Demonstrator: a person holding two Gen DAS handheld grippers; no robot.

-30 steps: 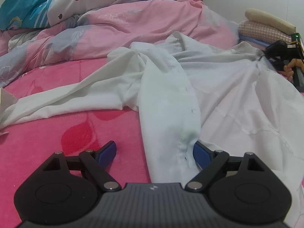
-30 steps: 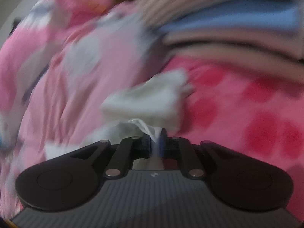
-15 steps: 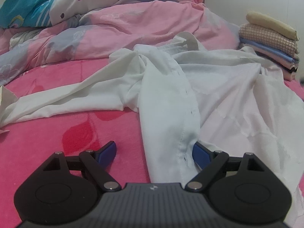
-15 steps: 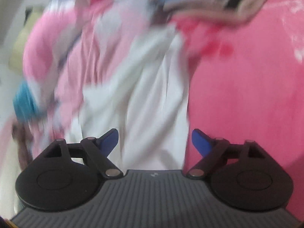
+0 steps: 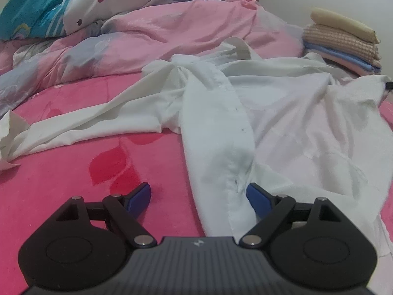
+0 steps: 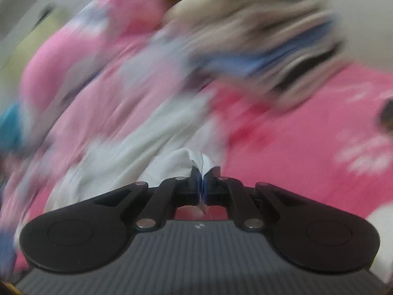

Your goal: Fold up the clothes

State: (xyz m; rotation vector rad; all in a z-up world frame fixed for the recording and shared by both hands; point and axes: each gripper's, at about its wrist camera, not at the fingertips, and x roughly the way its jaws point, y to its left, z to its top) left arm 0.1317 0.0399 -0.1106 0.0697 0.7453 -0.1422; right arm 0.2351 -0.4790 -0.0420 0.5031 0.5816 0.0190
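A white button shirt (image 5: 245,113) lies spread and rumpled on the pink bed, one sleeve (image 5: 81,120) stretched to the left. My left gripper (image 5: 199,196) is open and low over the bed, its blue pads on either side of the shirt's front edge without closing on it. In the blurred right wrist view my right gripper (image 6: 202,184) is shut on a bunched bit of the white shirt (image 6: 181,159), with the fabric trailing away to the left.
A pink and grey duvet (image 5: 147,39) is heaped at the back with a blue patterned pillow (image 5: 32,12) at the far left. A stack of folded clothes (image 5: 343,44) sits at the back right by the wall, and shows blurred in the right wrist view (image 6: 258,36).
My right gripper opened half a second ago and has now shut on the shirt fabric again, while moving fast. The shirt's right side has shifted. My left gripper stayed open in place.
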